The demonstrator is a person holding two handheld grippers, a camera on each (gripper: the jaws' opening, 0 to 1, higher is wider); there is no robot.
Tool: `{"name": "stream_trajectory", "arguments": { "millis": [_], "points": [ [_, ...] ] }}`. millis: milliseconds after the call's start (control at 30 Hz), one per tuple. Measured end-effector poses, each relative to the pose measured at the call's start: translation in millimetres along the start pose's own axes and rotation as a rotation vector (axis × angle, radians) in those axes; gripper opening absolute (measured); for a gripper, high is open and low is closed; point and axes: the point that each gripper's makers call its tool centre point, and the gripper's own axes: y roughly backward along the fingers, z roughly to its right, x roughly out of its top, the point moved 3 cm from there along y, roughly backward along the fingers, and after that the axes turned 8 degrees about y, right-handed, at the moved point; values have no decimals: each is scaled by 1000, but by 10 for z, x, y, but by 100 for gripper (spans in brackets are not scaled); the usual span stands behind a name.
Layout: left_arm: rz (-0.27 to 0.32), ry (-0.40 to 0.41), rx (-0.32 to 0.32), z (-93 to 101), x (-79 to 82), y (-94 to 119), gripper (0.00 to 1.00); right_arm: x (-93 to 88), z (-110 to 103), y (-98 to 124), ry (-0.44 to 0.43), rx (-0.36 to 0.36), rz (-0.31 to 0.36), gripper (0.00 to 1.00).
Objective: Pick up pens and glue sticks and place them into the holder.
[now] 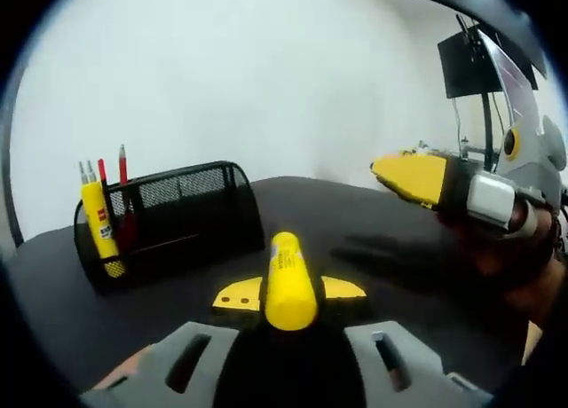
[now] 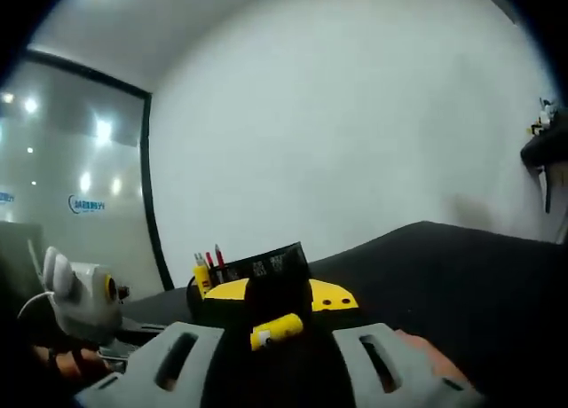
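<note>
Glue stick [image 1: 289, 288] clamped in left hand-held gripper [image 1: 289, 298], above desk [image 1: 373, 239]; holder [image 1: 169, 220] ahead-left, partly filled. Right gripper view: right hand-held gripper [image 2: 279, 312] grips another glue stick [image 2: 275, 330]. Transport step; next, carry over holder, release.

A yellow glue stick [image 1: 289, 281] points forward, raised above the dark table. The black mesh holder [image 1: 182, 215] already contains another glue stick [image 1: 99, 223] (upright) and pens [image 1: 122, 167].
</note>
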Motion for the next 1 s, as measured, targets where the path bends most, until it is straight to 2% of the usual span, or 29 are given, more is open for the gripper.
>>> {"name": "stream_trajectory", "arguments": {
  "millis": [133,467,633,733,800,833,867,933,1000],
  "points": [
    [25,-15,21,-63,74,128,19,-7,-12,1,0,3,-3,21],
    [99,-25,50,-233,453,509,18,-32,-74,-1,11,31,-19,21],
    [127,-21,58,-316,631,658,18,-39,-137,3,8,71,-25,21],
    [134,-5,57,-348,692,743,18,-12,-293,16,-16,170,-12,25],
    [134,6,53,-352,711,780,18,-35,-564,72,-62,358,-32,30],
    [134,7,52,-354,713,787,18,-54,-647,89,-57,404,-48,31],
    [134,8,53,-358,716,791,18,-87,-708,89,12,419,-53,31],
    [139,13,49,-363,733,794,18,-224,-883,128,40,496,-136,32],
    [147,26,43,-366,777,784,18,-308,-921,111,112,498,-168,33]
  ]
}}
